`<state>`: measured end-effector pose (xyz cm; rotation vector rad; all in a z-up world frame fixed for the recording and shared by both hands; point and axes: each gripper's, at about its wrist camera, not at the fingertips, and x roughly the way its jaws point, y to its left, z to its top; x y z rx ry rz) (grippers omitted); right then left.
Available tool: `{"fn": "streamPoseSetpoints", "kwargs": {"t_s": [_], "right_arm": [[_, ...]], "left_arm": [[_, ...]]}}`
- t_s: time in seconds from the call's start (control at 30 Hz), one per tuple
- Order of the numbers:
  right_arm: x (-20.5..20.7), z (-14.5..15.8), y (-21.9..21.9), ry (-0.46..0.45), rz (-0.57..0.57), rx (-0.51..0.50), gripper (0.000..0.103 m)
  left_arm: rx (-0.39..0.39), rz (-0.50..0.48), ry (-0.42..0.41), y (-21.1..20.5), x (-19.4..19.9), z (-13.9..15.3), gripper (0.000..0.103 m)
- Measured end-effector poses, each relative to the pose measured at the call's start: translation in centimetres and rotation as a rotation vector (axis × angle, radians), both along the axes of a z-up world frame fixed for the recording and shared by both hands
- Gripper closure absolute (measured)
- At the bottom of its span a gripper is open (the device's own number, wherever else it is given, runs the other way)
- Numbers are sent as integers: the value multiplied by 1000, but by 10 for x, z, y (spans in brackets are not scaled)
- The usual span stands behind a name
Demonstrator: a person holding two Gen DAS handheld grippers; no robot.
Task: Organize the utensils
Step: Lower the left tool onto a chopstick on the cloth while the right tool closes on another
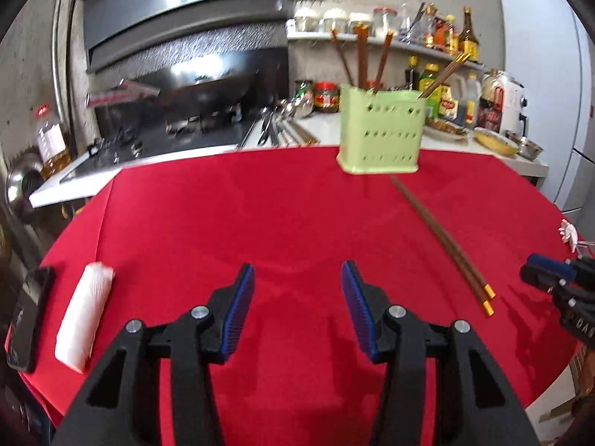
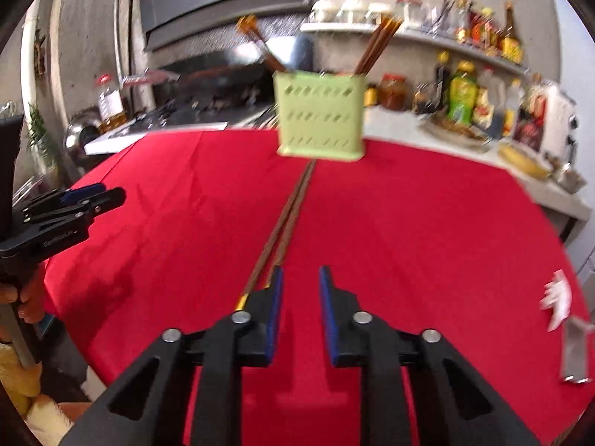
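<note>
A light green perforated utensil holder (image 1: 381, 132) stands at the far edge of the red table (image 1: 223, 223) with several brown chopsticks upright in it; it also shows in the right wrist view (image 2: 321, 119). A pair of brown chopsticks with gold ends (image 1: 442, 238) lies flat on the cloth, running from the holder toward me (image 2: 286, 219). My left gripper (image 1: 297, 297) is open and empty above the cloth, left of the pair. My right gripper (image 2: 299, 297) is open and empty, just right of the pair's gold ends.
A white roll (image 1: 85, 316) and a dark phone (image 1: 29, 316) lie at the table's left edge. A white-handled utensil (image 2: 565, 319) lies at the right edge. Behind the table are a counter with bottles and jars (image 2: 465, 96), a stove and a fridge (image 1: 546, 85).
</note>
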<state>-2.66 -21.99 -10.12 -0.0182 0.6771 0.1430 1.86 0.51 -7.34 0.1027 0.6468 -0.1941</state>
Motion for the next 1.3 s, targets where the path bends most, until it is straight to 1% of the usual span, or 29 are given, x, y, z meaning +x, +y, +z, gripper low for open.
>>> {"fn": "streamPoseSetpoints", "kwargs": {"t_s": [0.07,0.17,0.23,0.3,0.53,0.7,0.8,0.9,1.07,1.13,1.17,1.23,1.27,1.3], "right_arm": [[4,-9,11,25,21,9,85],[8,-15,20,45,35,13,86],[11,-17,24,50,33,1,92],[15,-20,26,59,28,-12,95],[20,-23,24,63,17,-41,96],[14,-23,9,66,-18,-63,97],[5,-22,-11,69,-62,-66,97],[-2,-22,-29,72,-97,-62,97],[-12,-23,-54,73,-147,-50,97],[-13,-23,-60,76,-146,-33,96],[-12,-23,-60,76,-145,-26,96],[-12,-23,-59,73,-142,-31,93],[-11,-23,-58,73,-143,-28,93],[-10,-25,-59,80,-141,-18,92]], "left_arm": [[-15,-11,15,0,-1,-4,55],[-11,-35,17,-9,-3,-7,55],[-18,-51,19,-14,-3,-7,55],[-18,-61,15,-20,-4,-6,55],[-27,-102,29,-35,-1,-7,55],[-39,-158,49,-56,-5,-7,55],[-46,-203,65,-71,-8,-8,55],[-65,-252,97,-89,-10,-11,55],[-72,-290,131,-109,-11,-19,55],[-71,-306,150,-118,-11,-24,55],[-67,-313,155,-122,-10,-25,55],[-50,-321,168,-130,-10,-30,68],[-46,-325,179,-134,-9,-33,70],[-39,-327,187,-136,-9,-35,77]]}}
